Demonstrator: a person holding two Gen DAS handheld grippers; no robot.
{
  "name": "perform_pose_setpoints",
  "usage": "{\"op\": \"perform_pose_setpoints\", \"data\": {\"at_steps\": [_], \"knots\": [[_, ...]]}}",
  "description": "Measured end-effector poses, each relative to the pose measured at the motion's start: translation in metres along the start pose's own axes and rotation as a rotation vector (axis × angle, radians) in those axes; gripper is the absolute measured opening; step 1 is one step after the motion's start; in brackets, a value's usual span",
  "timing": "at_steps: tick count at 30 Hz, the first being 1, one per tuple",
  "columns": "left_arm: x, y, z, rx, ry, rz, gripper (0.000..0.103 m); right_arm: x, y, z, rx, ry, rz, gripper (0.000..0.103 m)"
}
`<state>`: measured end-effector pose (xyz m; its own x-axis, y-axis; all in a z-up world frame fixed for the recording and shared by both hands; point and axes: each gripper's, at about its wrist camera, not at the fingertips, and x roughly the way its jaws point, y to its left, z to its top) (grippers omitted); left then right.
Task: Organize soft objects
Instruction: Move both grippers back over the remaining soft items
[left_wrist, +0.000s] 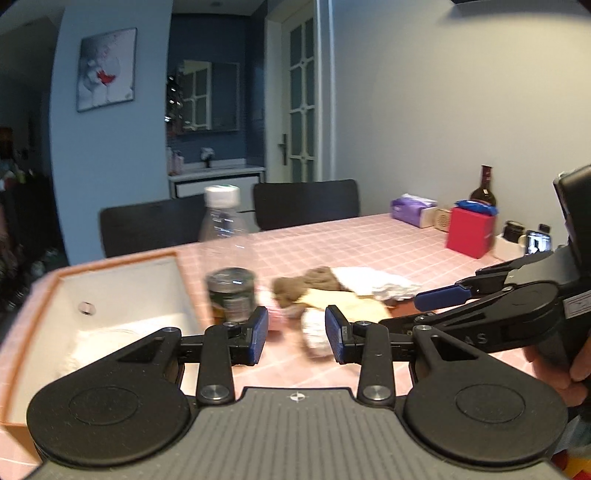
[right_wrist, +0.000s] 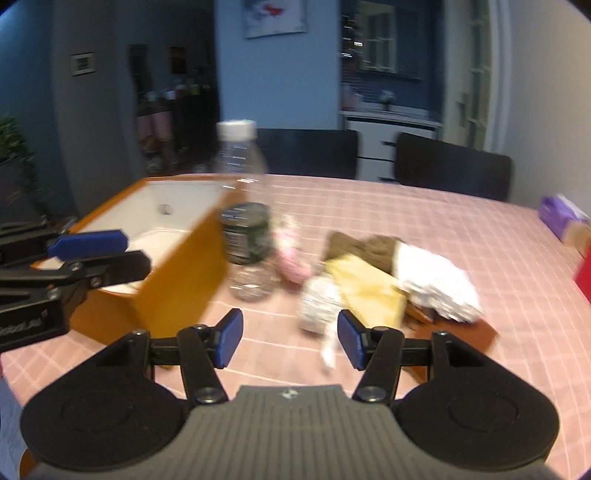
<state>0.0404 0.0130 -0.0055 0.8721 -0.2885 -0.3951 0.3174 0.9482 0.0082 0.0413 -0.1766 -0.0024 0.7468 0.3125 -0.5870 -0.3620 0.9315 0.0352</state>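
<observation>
A pile of soft things lies mid-table: a brown cloth (right_wrist: 365, 247), a yellow cloth (right_wrist: 364, 290), a white crumpled cloth (right_wrist: 436, 284), a pink knitted piece (right_wrist: 291, 260) and a white rolled sock (right_wrist: 317, 306). The pile also shows in the left wrist view (left_wrist: 325, 288). My left gripper (left_wrist: 296, 334) is open and empty, just short of the white roll (left_wrist: 314, 332). My right gripper (right_wrist: 290, 339) is open and empty, in front of the same roll. An orange box with a white inside (right_wrist: 177, 254) stands to the left, holding something white (left_wrist: 96, 347).
A clear plastic water bottle (right_wrist: 245, 206) stands between the box and the pile. A brown flat object (right_wrist: 469, 334) lies under the cloths. A red box (left_wrist: 469, 230), a purple tissue pack (left_wrist: 412, 208) and a dark bottle (left_wrist: 484, 188) stand far right. Two dark chairs (left_wrist: 306, 201) line the far edge.
</observation>
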Motion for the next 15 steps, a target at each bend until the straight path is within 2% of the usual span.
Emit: {"op": "perform_pose_setpoints", "data": {"at_steps": [7,15], "knots": [[0.038,-0.023,-0.013,-0.058,0.078,-0.038,0.042,0.014,-0.052,-0.026,0.157,0.031,-0.139,0.057],[0.088,-0.04,-0.023,-0.096,0.168,-0.045,0.043,0.041,-0.091,-0.046,0.277,0.059,-0.207,0.057]]}}
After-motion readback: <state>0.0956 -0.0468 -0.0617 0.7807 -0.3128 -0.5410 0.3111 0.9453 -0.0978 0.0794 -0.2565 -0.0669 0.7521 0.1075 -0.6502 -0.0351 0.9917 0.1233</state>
